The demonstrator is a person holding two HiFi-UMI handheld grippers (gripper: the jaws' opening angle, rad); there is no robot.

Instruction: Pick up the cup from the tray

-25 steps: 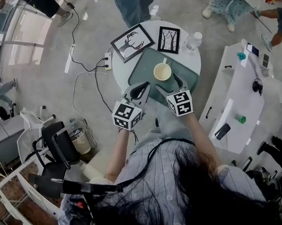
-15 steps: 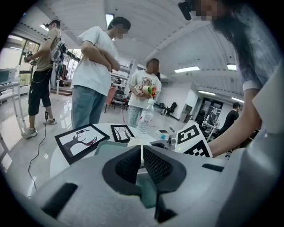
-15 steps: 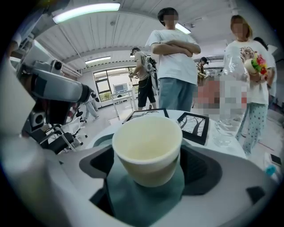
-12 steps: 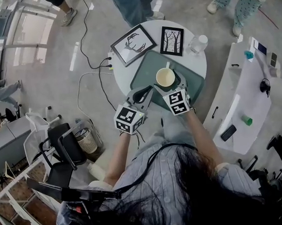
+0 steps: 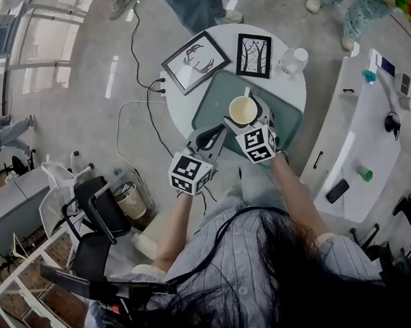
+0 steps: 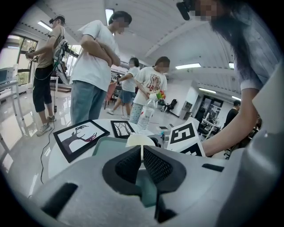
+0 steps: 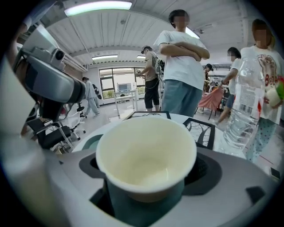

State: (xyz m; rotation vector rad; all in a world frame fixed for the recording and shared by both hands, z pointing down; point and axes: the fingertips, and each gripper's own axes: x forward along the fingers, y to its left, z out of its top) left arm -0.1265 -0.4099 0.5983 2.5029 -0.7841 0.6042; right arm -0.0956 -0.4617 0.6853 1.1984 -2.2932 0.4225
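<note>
A cream paper cup (image 5: 242, 111) stands upright and empty on the green tray (image 5: 210, 112). My right gripper (image 5: 248, 118) is open, its jaws having just been opening, and the cup (image 7: 146, 155) sits between them without being pressed; one pad shows on each side of its wall. The left gripper (image 5: 213, 132) is shut on nothing and hovers over the tray's near-left edge, a short way left of the cup. In the left gripper view the closed pads (image 6: 153, 165) meet in a thin slit, with the cup's rim (image 6: 141, 141) beyond them.
The tray lies on a round white table (image 5: 179, 107) with two framed pictures (image 5: 193, 60) (image 5: 254, 56) and a water bottle (image 5: 291, 59) along its far side. People stand beyond the table. A white bench (image 5: 367, 139) is at right, a chair (image 5: 92, 212) at left.
The right gripper has moved forward towards the cup, and its jaws now stand on either side of it. The left gripper has sunk slightly over the tray's edge.
</note>
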